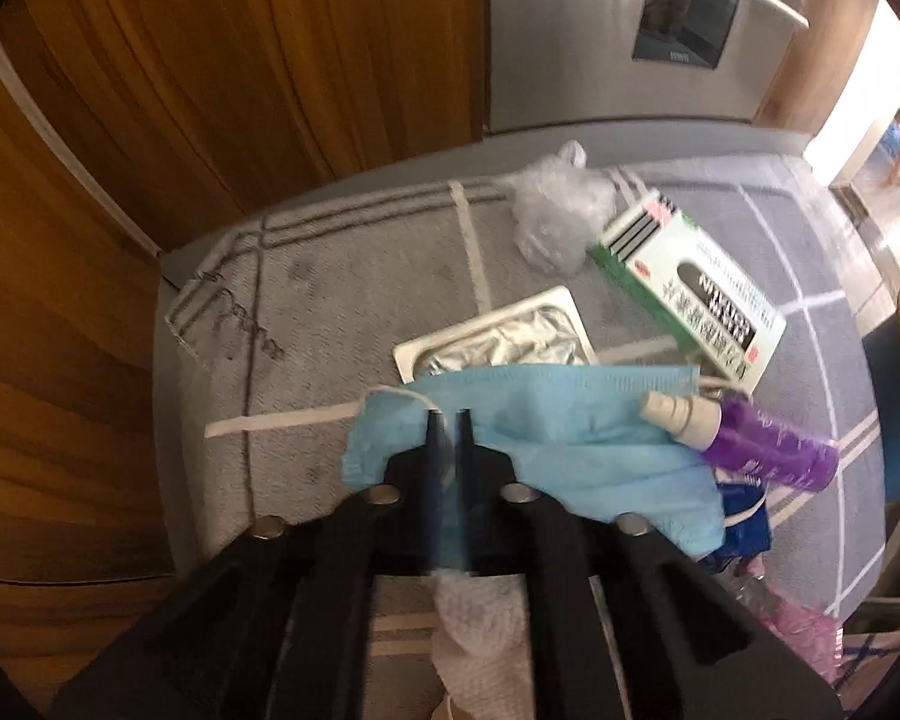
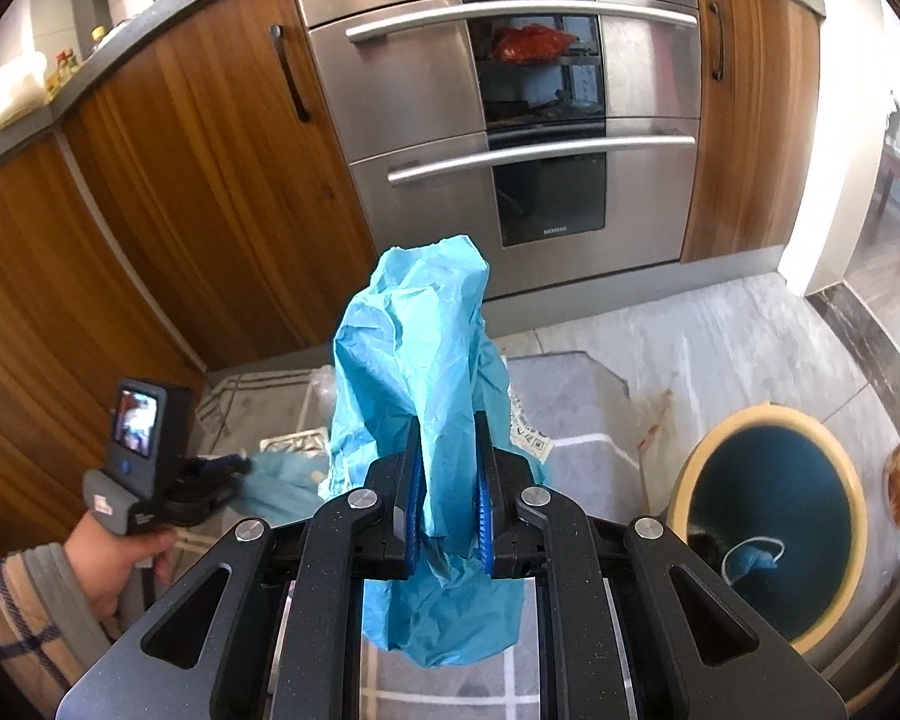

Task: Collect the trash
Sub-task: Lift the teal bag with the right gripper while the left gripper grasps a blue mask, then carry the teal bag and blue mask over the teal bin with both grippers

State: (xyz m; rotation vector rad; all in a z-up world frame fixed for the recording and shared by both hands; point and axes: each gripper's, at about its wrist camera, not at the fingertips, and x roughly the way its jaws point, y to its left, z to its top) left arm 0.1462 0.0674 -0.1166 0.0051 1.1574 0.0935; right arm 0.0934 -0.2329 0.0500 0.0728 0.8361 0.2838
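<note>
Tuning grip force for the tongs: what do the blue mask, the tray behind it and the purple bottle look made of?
Mask: soft non-woven fabric, matte, with a pleated fold and limp drape.
Tray: probably thin foil, shiny and crinkled inside.
Purple bottle: likely glossy plastic with a white spray cap; blur leaves it uncertain.

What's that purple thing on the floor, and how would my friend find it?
Look at the grey rug in front of the wooden cabinets, where trash lies scattered. Just right of the blue face mask pinched in the left gripper lies a small spray bottle on its side. It is the only purple thing there, with a white nozzle resting on the mask.
</note>
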